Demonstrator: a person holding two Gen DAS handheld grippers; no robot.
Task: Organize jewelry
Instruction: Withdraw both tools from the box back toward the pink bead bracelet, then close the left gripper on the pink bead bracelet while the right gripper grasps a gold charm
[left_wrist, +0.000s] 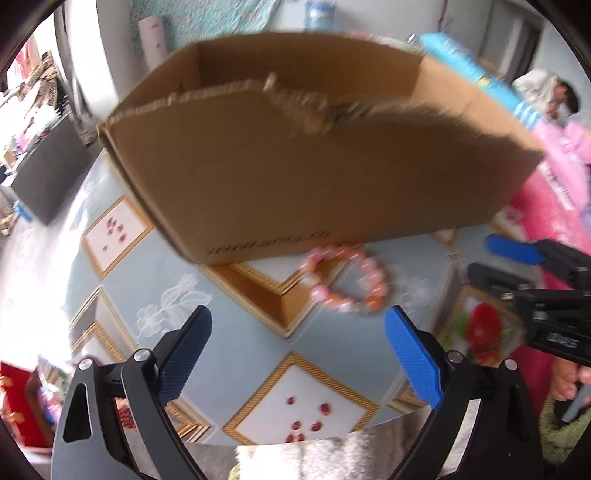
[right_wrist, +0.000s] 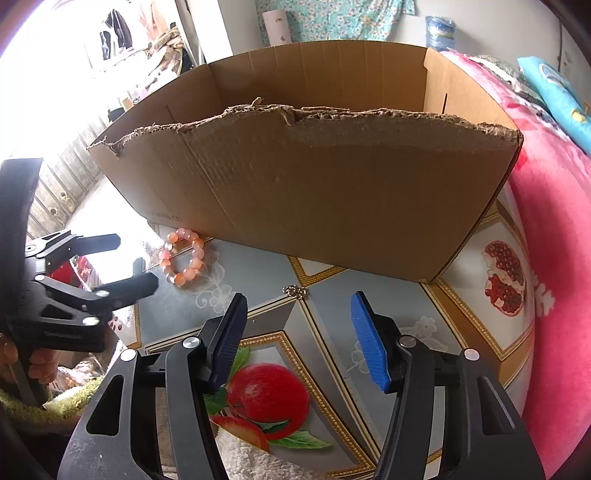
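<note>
Blue ribbed fingers (left_wrist: 413, 356) of the left gripper (left_wrist: 299, 354) stand spread wide with nothing between them, aimed across the counter at the pink and orange beaded bracelet (left_wrist: 345, 278). The right gripper (right_wrist: 297, 341) is likewise spread and empty, its fingers (right_wrist: 369, 343) framing a small silver chain piece (right_wrist: 294, 291) that lies just ahead of them on the patterned counter (right_wrist: 369, 302); what kind of jewelry that piece is, is too small to tell.

Beyond both pieces stands the open brown cardboard box with a torn upper edge (right_wrist: 314, 192). The bracelet lies flat on the counter, touching or nearly touching the box's front wall near its left corner as the right wrist view shows it. A pink blanket (right_wrist: 554, 221) lies to the right of the box.

The step in hand looks like the approach: neither piece is gripped, and nothing shows whether the box holds anything. The left view is blurred, which suggests that gripper is moving. The next move likely calls for lowering fingers around the bracelet's beads, pinching one side of the loop, then lifting it clear of the torn edge into the box.
</note>
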